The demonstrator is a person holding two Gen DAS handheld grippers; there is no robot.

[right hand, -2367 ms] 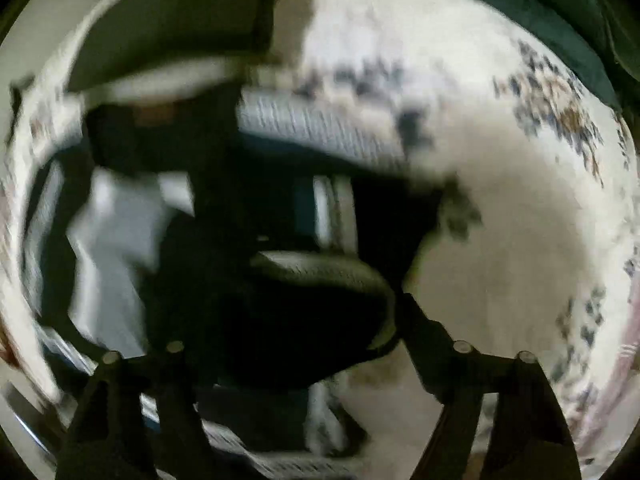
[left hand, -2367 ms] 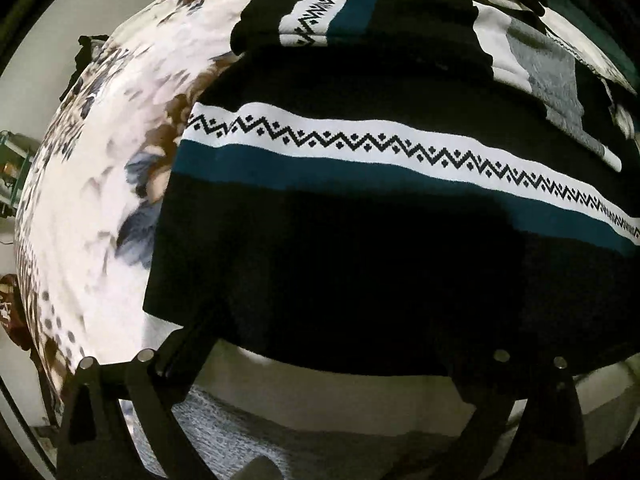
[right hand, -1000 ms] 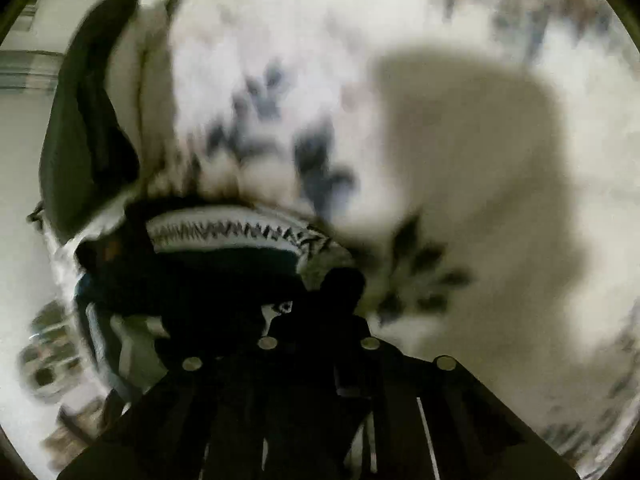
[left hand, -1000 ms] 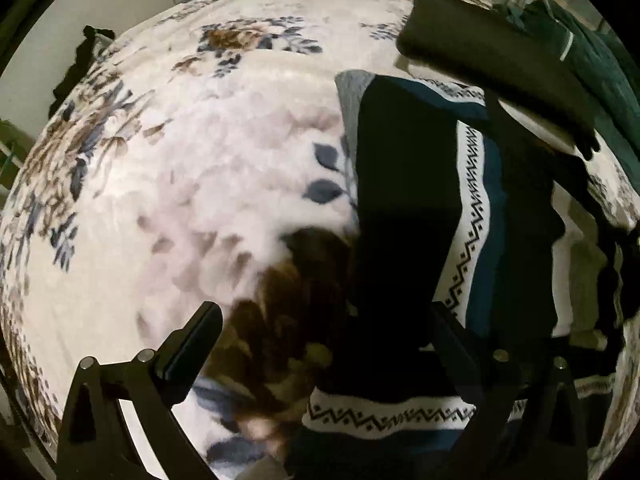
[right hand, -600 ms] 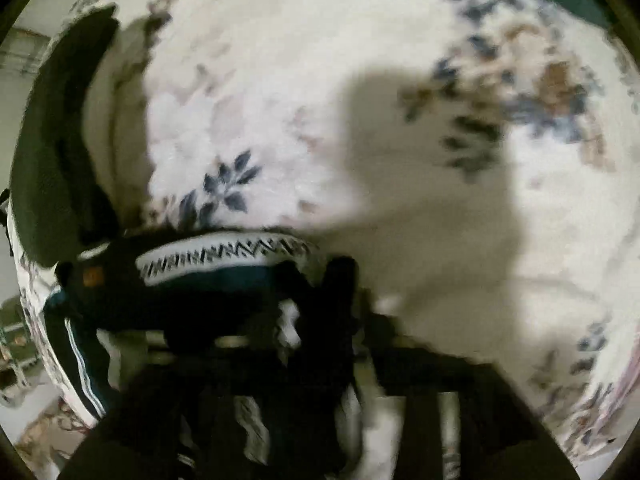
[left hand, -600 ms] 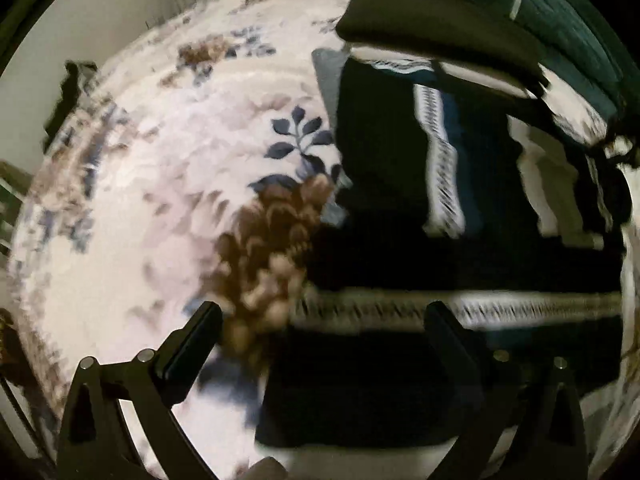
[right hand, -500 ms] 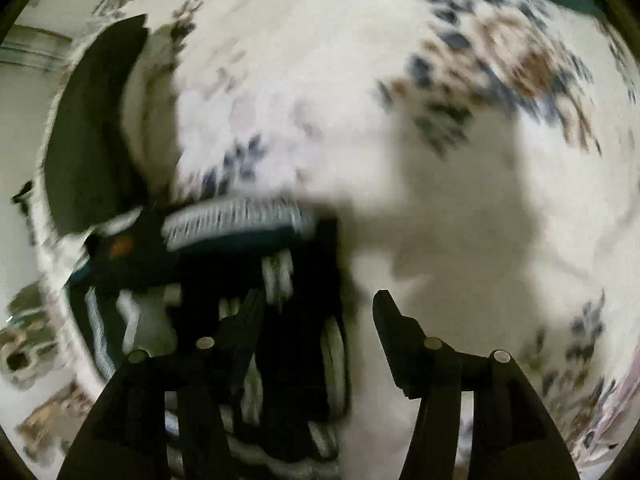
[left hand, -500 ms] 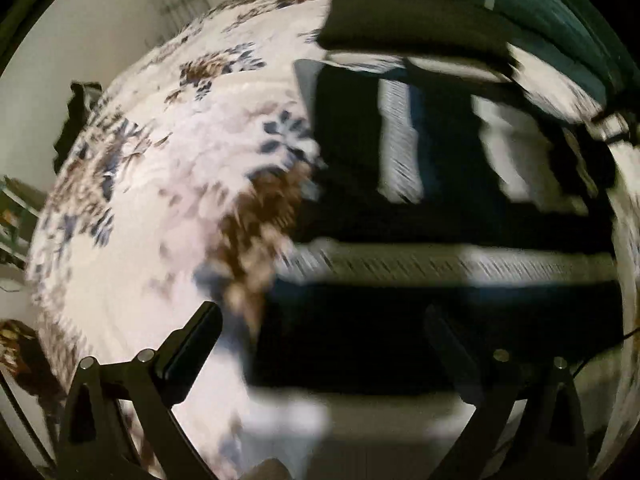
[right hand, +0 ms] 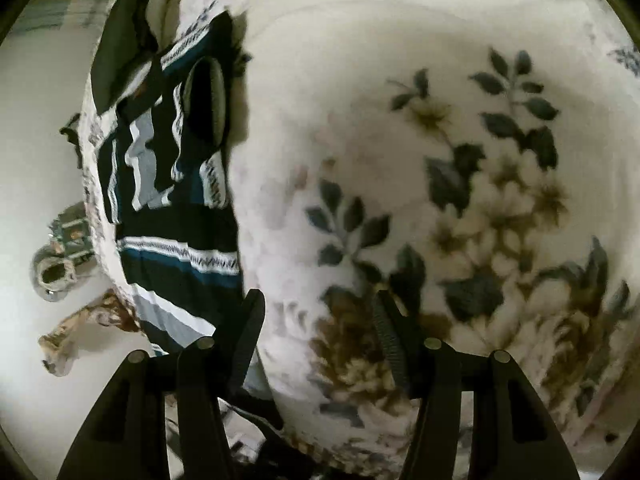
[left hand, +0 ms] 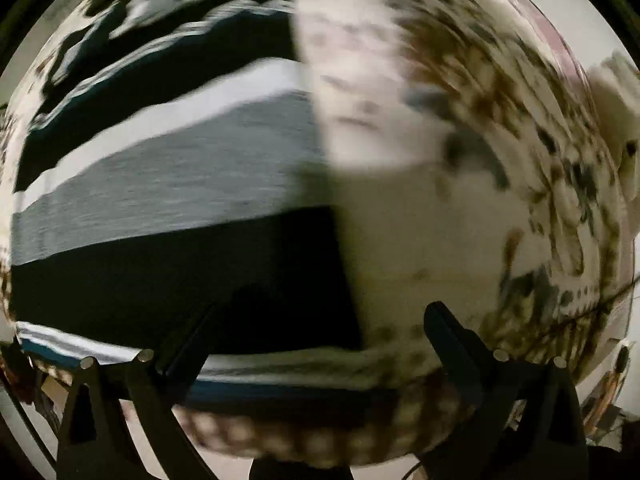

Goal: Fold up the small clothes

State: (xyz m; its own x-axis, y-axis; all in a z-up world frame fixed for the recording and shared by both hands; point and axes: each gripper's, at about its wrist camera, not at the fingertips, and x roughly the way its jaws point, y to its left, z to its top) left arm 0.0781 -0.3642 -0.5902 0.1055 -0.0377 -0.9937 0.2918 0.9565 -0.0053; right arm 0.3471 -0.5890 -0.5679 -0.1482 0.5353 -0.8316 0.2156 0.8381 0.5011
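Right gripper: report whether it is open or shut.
Open. The right gripper shows its fingers apart with only the floral blanket between them, nothing gripped.

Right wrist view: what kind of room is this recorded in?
Probably a bedroom: a floral blanket covers a bed-like surface, with a striped garment spread on it and a dark garment beyond.

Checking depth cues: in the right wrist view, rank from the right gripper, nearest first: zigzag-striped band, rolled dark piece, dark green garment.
From the right gripper:
1. Zigzag-striped band, lower left.
2. Rolled dark piece, farther up the left.
3. Dark green garment, top left, farthest.
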